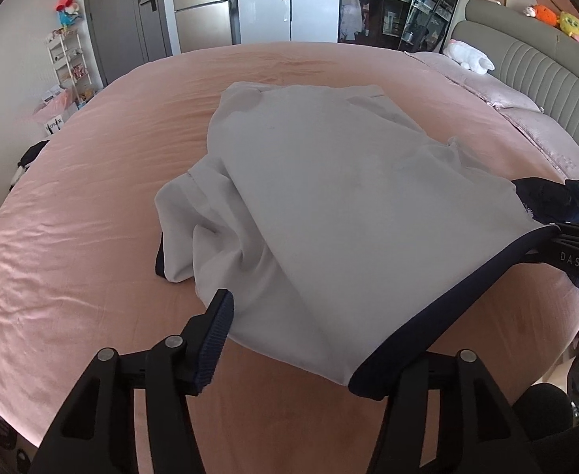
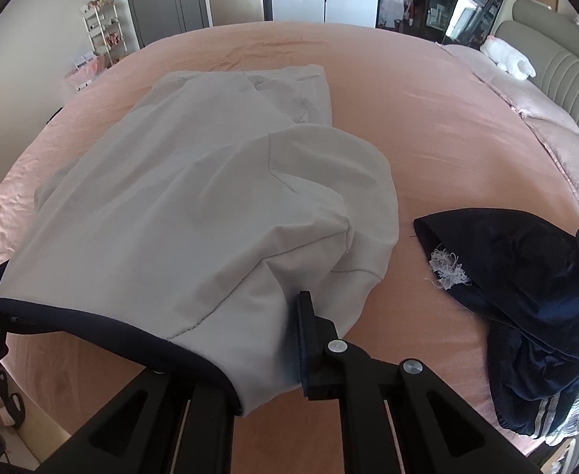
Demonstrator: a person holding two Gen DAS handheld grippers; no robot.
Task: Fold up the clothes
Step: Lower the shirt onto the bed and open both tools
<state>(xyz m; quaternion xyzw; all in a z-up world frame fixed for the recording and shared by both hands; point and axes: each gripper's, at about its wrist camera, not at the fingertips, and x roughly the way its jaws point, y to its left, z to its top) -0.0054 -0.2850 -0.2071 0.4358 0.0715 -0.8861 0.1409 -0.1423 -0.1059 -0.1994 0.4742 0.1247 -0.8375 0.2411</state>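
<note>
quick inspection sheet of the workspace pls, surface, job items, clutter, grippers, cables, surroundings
surface: pink bed sheet, lightly wrinkled
job's things: grey garment with dark hem, spread across the bed, near edge lifted; dark blue garment bunched to its right
clutter: white plush toy by the grey headboard
grippers: left gripper open, hem between its fingers; right gripper shut on grey garment
cables: nothing seen
surroundings: white shelf rack, fridge, glass cabinet

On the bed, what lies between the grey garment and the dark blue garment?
Only bare pink sheet lies between the grey garment and the dark blue garment; the right wrist view shows it.
</note>
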